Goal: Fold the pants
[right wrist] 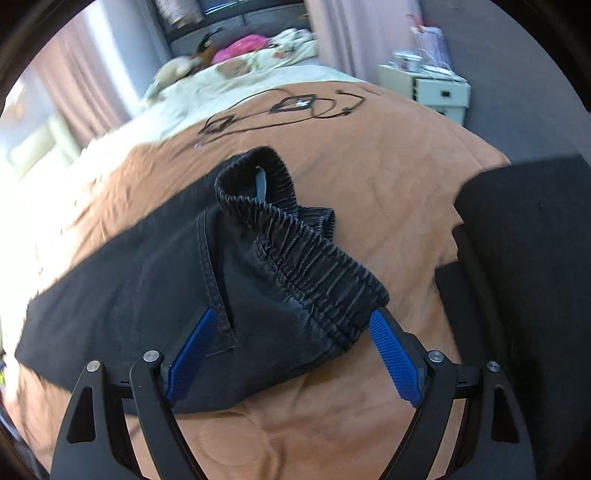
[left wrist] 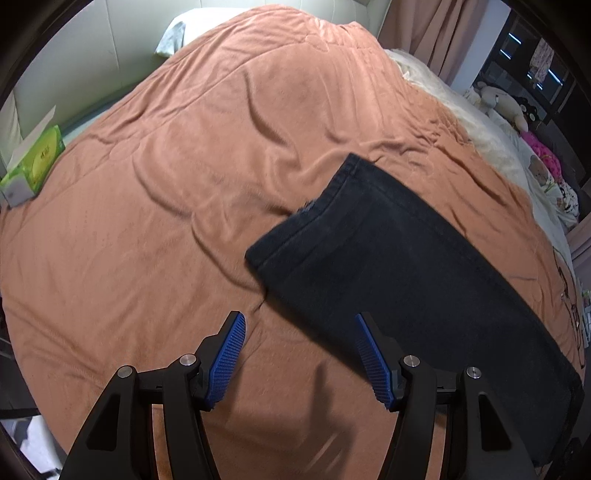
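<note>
Black pants (left wrist: 388, 258) lie flat on the orange bedspread (left wrist: 184, 184), leg hems pointing up the bed. My left gripper (left wrist: 300, 317) hovers open at the pants' near edge; its right finger (left wrist: 373, 354) is over the dark cloth and nothing is between its pads. In the right wrist view the pants (right wrist: 129, 277) stretch away to the left. Their elastic waistband (right wrist: 314, 266) is bunched up and raised. My right gripper (right wrist: 292, 313) stands wide open around the waist end. Cloth drapes over its left finger (right wrist: 192, 350), and the waistband's corner touches the right fingertip (right wrist: 380, 325).
A green tissue box (left wrist: 33, 162) sits at the bed's left edge and a white pillow (left wrist: 173, 33) at the far end. Cream bedding (left wrist: 461, 110) and plush toys (left wrist: 498, 99) lie to the right. A black cable (right wrist: 295, 107) lies beyond the waistband, near a white drawer unit (right wrist: 436, 92). Dark fabric (right wrist: 517, 258) fills the right side.
</note>
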